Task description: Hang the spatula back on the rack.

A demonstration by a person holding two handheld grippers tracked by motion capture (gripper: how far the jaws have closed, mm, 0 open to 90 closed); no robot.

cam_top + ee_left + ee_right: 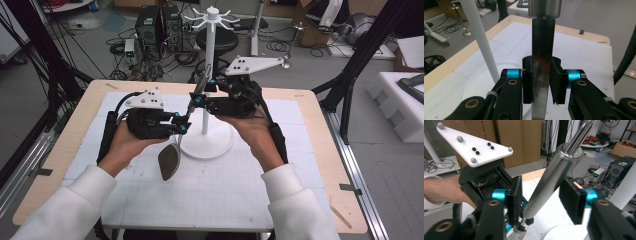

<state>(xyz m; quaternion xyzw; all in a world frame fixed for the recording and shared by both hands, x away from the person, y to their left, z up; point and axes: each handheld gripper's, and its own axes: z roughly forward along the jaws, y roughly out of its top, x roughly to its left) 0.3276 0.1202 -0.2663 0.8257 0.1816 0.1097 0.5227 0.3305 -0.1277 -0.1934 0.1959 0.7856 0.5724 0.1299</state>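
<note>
Left gripper (541, 85) clamps the steel ladle (170, 159); right gripper (544, 202) straddles its handle.

My jaws stand either side of the steel handle (551, 180), not pressing it; the handle slants up to the right. Beyond it my other gripper (520, 226), with its white plate (477, 147), clamps the handle's lower end.

Silver ladle (170, 159), white stand (207, 100), white gridded mat (200, 195), tan table (320, 145).

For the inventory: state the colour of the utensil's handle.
Shiny silver metal handle, clearest in the right gripper view.
</note>
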